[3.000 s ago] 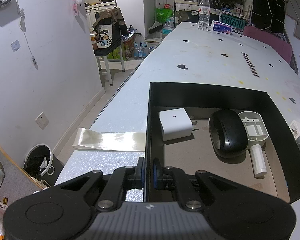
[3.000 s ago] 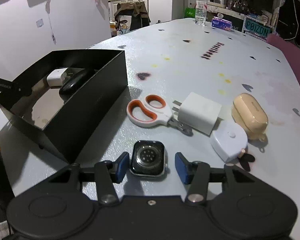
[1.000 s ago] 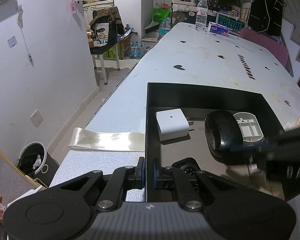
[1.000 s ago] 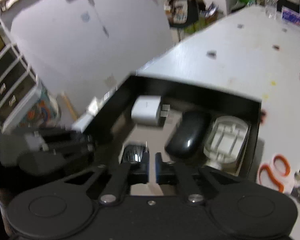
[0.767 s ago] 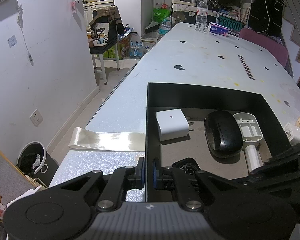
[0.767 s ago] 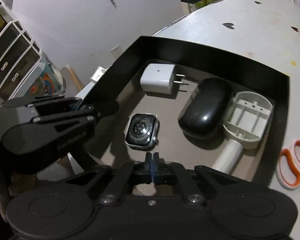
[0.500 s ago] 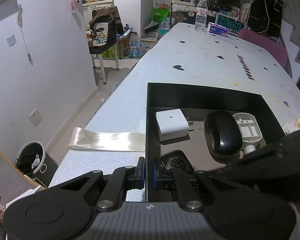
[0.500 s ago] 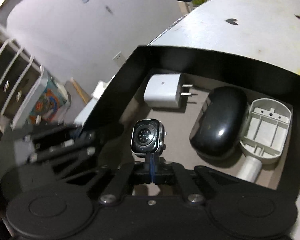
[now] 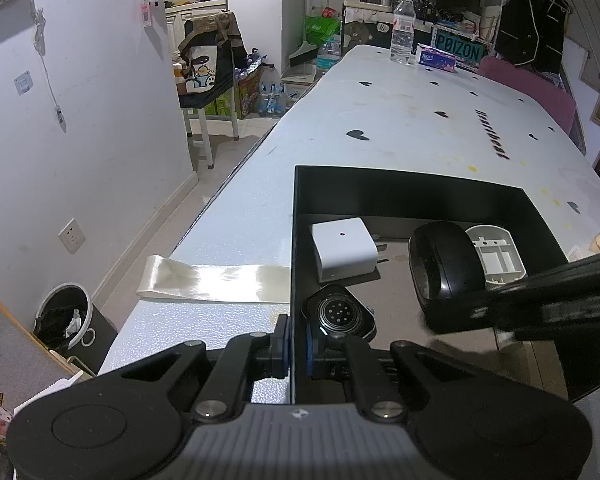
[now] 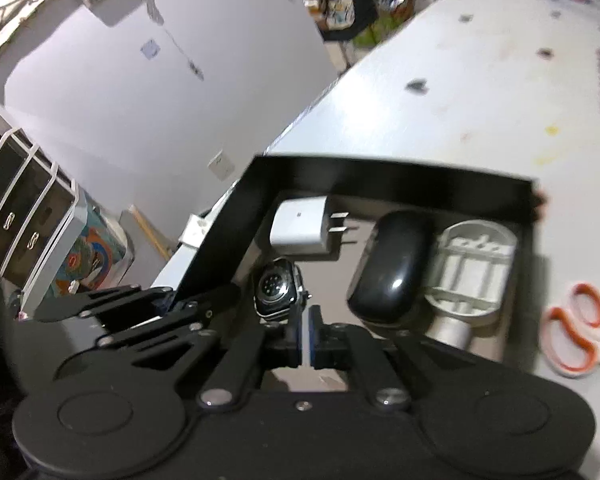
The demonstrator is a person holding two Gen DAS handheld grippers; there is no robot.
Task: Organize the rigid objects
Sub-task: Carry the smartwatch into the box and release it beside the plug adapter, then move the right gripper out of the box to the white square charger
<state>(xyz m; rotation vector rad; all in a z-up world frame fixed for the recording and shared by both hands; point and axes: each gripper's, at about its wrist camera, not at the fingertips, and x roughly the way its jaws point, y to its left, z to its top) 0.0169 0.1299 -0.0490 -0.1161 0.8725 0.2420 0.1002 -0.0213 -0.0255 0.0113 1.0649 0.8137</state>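
We see the black box holding a white charger, black case, grey plastic part and smartwatch. Our left gripper pinches the box wall; the right gripper, blurred, has just been parting narrowly, empty. Scissors lie partly cut off outside.

A dim room with a plain white wall on the left, carrying a wall socket. A small bin stands on the pale floor below. A long white desk dotted with black hearts stretches away toward cluttered shelves, a pink chair and what may be a side table.
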